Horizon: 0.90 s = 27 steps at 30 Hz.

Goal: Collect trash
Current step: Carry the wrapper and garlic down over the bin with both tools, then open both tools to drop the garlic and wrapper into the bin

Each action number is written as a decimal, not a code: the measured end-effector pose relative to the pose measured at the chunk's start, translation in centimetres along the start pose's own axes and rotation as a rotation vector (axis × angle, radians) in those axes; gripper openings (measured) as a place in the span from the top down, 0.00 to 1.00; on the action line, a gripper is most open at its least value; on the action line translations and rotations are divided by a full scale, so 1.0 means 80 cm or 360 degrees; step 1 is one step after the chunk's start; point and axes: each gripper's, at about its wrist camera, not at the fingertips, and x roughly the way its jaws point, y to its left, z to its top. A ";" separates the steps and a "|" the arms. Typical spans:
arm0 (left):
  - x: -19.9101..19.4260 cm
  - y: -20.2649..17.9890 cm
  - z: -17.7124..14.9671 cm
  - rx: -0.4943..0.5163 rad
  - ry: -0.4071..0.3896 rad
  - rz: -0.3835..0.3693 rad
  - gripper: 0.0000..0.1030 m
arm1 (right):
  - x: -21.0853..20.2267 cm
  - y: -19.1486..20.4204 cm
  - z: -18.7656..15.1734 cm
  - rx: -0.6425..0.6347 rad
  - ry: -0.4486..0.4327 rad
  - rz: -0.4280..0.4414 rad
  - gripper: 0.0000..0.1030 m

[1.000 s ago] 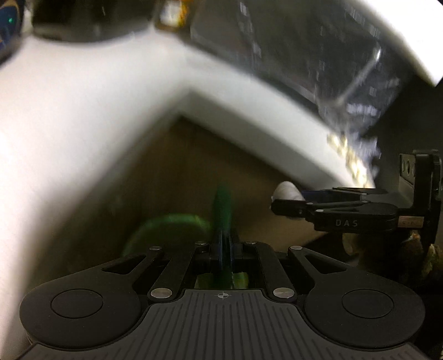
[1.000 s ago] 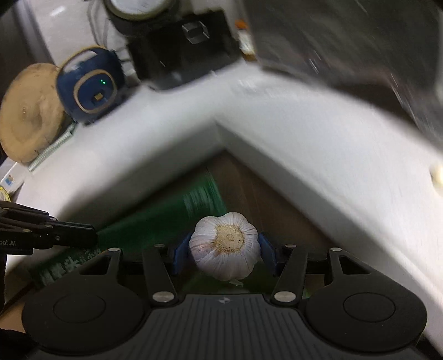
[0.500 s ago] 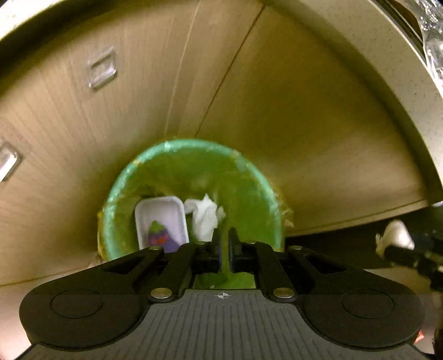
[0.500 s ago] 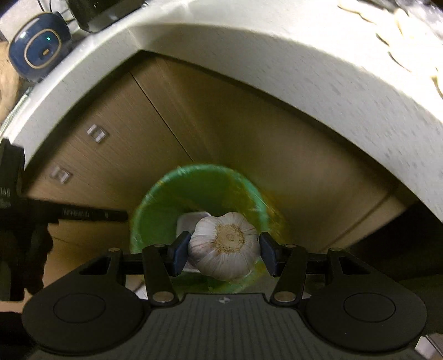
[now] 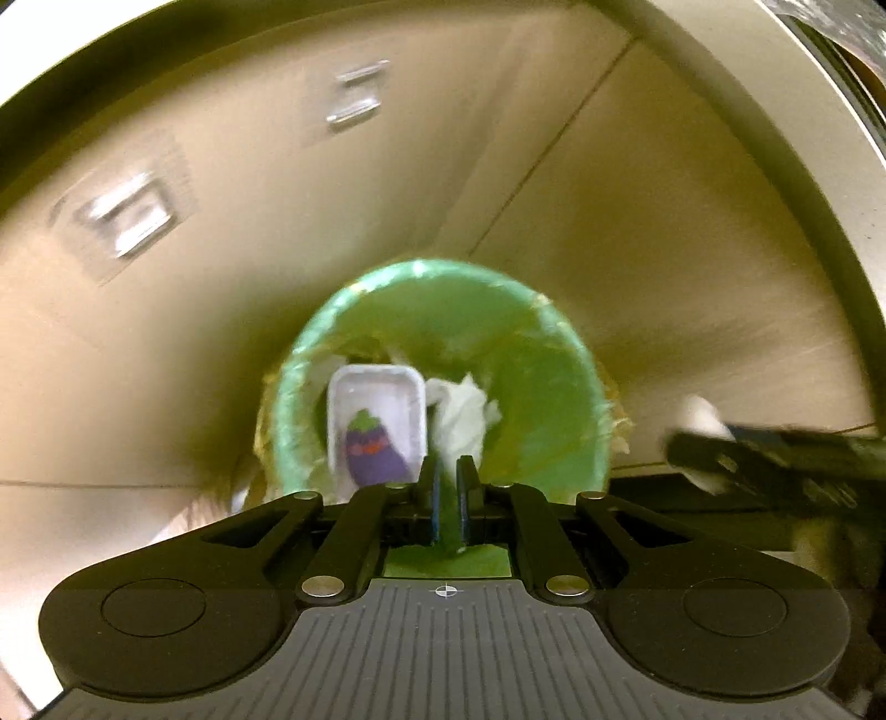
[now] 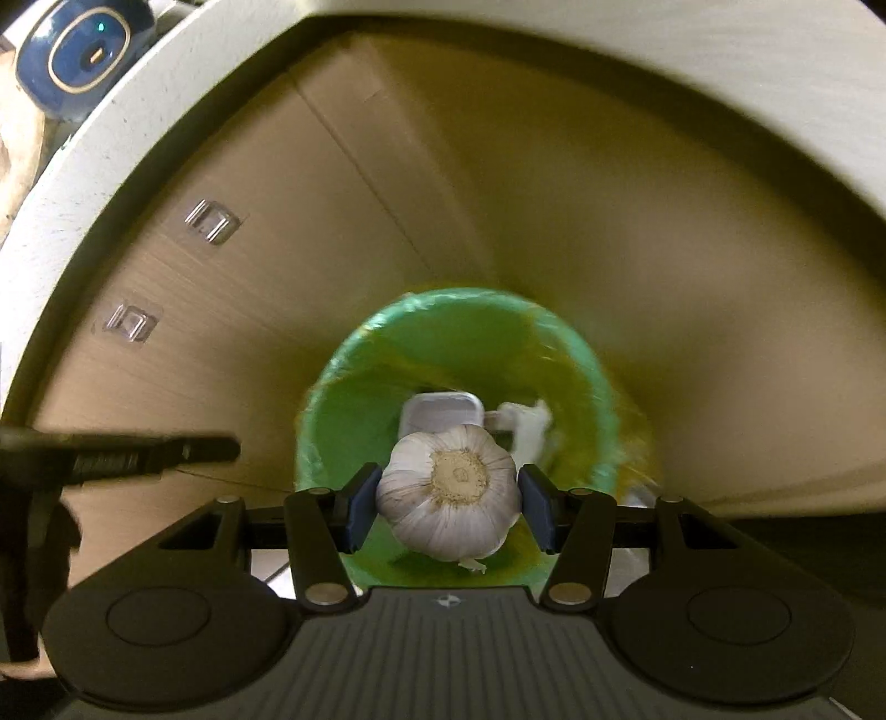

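A bin with a green liner (image 5: 542, 399) stands on the floor below the counter; it also shows in the right wrist view (image 6: 365, 399). Inside lie a white tray with an eggplant picture (image 5: 376, 426) and crumpled white tissue (image 5: 465, 410). My left gripper (image 5: 447, 498) hangs over the bin's near rim, its jaws nearly together with only a narrow gap and nothing seen between them. My right gripper (image 6: 447, 501) is shut on a white garlic bulb (image 6: 448, 487) and holds it above the bin. The right gripper's fingers (image 5: 775, 459) with the garlic show at the right of the left wrist view.
Beige cabinet doors (image 6: 277, 277) with clear stick-on hooks (image 6: 213, 221) stand behind the bin. The white counter edge (image 6: 83, 221) curves above. A blue device (image 6: 83, 50) sits on the counter at upper left. The left gripper (image 6: 111, 454) juts in at the left.
Both grippers have dropped from counter height to above the bin. A green item held in the left gripper a second ago is gone from it. The bin has come closer.
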 end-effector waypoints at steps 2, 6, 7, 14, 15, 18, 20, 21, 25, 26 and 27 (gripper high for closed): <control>-0.004 0.004 -0.001 -0.0010 0.0017 -0.0017 0.92 | 0.034 0.007 0.015 0.0000 0.0070 0.0062 0.40; -0.005 0.015 -0.004 0.0023 0.0058 -0.0107 0.88 | 0.107 0.006 0.026 0.0104 0.0254 0.0088 0.32; -0.005 0.018 -0.005 0.0055 0.0069 -0.0123 0.86 | 0.124 0.006 0.024 0.0129 0.0298 0.0064 0.32; 0.021 0.030 -0.010 0.0201 0.0176 -0.0236 0.86 | 0.250 -0.003 -0.016 0.0432 0.0650 0.0082 0.40; 0.027 0.032 -0.010 0.0211 0.0193 -0.0249 0.86 | 0.272 -0.004 -0.024 0.0475 0.0702 0.0055 0.40; 0.043 0.039 -0.012 0.0248 0.0249 -0.0283 0.86 | 0.336 -0.002 -0.048 0.0519 0.0834 -0.0055 0.40; 0.050 0.045 -0.014 0.0271 0.0280 -0.0297 0.86 | 0.365 -0.005 -0.064 0.0498 0.0912 -0.0151 0.39; 0.054 0.049 -0.016 0.0276 0.0296 -0.0296 0.86 | 0.379 -0.005 -0.070 0.0492 0.0958 -0.0186 0.39; 0.066 0.063 -0.017 0.0246 0.0362 -0.0279 0.86 | 0.403 -0.011 -0.090 0.0500 0.1095 -0.0246 0.49; 0.066 0.065 -0.016 0.0241 0.0368 -0.0276 0.86 | 0.398 -0.013 -0.088 0.0496 0.1095 -0.0235 0.68; 0.067 0.067 -0.013 0.0236 0.0369 -0.0275 0.86 | 0.386 -0.014 -0.085 0.0486 0.1082 -0.0237 0.73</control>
